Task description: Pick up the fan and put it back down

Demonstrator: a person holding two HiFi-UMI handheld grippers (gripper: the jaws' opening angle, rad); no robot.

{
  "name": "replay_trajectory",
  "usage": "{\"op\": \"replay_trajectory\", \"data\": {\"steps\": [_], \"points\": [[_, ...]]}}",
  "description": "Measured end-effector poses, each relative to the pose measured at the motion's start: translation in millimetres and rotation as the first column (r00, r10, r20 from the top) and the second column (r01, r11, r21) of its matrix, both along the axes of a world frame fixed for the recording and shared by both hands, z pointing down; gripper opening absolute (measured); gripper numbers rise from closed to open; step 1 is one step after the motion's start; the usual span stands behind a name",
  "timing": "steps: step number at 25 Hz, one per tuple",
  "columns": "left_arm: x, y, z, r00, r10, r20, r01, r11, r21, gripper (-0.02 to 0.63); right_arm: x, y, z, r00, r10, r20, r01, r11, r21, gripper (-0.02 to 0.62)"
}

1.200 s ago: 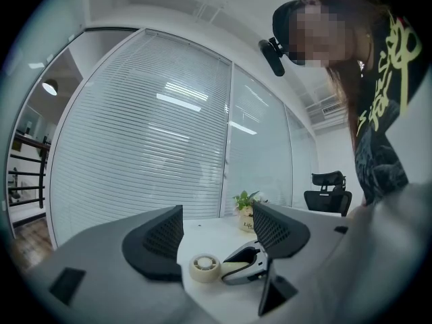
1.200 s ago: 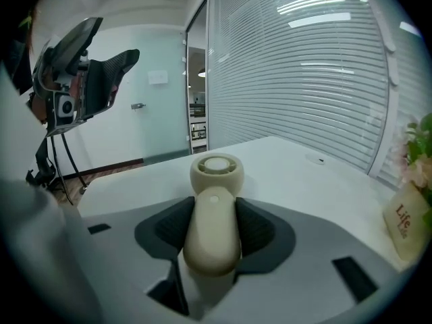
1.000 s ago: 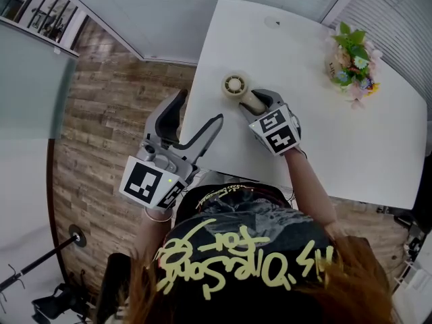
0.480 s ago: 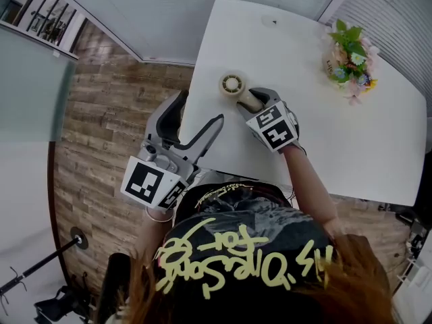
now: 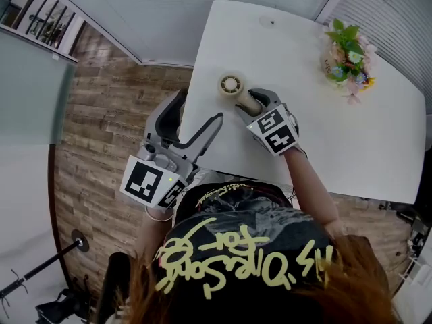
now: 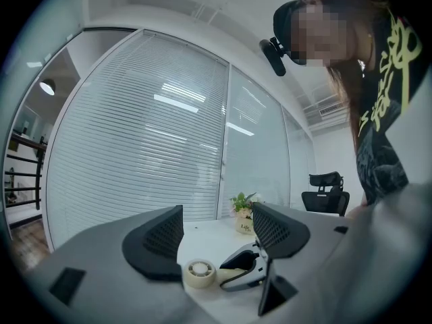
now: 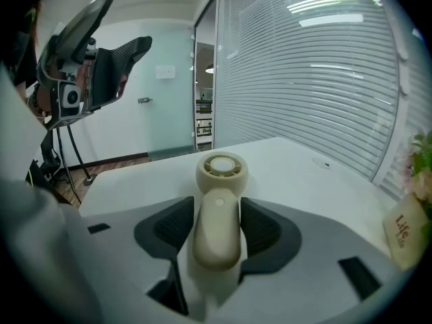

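A small cream hand fan (image 5: 229,84) with a round head lies near the left edge of the white table (image 5: 337,113). My right gripper (image 5: 251,101) reaches down to it from the near side, with the jaws shut on the fan's handle. In the right gripper view both pads touch the sides of the handle and the fan's head (image 7: 221,167) points away from me, low over the tabletop. My left gripper (image 5: 200,106) hangs open and empty beside the table's left edge, over the wood floor. The left gripper (image 6: 216,231) looks level across at the fan (image 6: 200,273) and the right gripper (image 6: 243,268).
A pot of flowers (image 5: 347,56) stands at the table's far right corner. A small dark spot (image 5: 271,23) marks the far edge. Blinds and glass walls ring the room. A tripod foot (image 5: 40,265) stands on the floor at the left, and an office chair (image 6: 327,194) beyond the table.
The right gripper and the fan have drifted slightly left across the table. The left gripper has stayed where it was.
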State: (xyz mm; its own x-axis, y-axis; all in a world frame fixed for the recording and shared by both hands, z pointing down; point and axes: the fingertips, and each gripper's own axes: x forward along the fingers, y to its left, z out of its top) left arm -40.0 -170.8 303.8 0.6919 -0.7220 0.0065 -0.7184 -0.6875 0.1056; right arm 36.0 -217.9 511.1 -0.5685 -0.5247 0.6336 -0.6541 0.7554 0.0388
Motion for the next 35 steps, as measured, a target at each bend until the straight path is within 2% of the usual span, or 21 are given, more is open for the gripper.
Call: {"op": "replay_trajectory", "data": {"steps": [15,29,35], "points": [[18.4,-8.8,-8.0,0.998,0.060,0.002,-0.060,0.998,0.017,0.313,21.1,3.0,-83.7,0.987,0.059,0.152,-0.086,0.981,0.176,0.201],[51.0,-15.6,-11.0,0.990,0.141,0.003,-0.141,0.990,0.026,0.313,60.6,15.4,-165.0,0.957,0.089,0.276,-0.185,0.920,0.345,0.201],[61.7,-18.2,-10.9,0.986,0.164,0.001,-0.164,0.986,0.023,0.313,77.5,23.5,-201.4,0.925,0.111,0.363,-0.255,0.890,0.377,0.201]]}}
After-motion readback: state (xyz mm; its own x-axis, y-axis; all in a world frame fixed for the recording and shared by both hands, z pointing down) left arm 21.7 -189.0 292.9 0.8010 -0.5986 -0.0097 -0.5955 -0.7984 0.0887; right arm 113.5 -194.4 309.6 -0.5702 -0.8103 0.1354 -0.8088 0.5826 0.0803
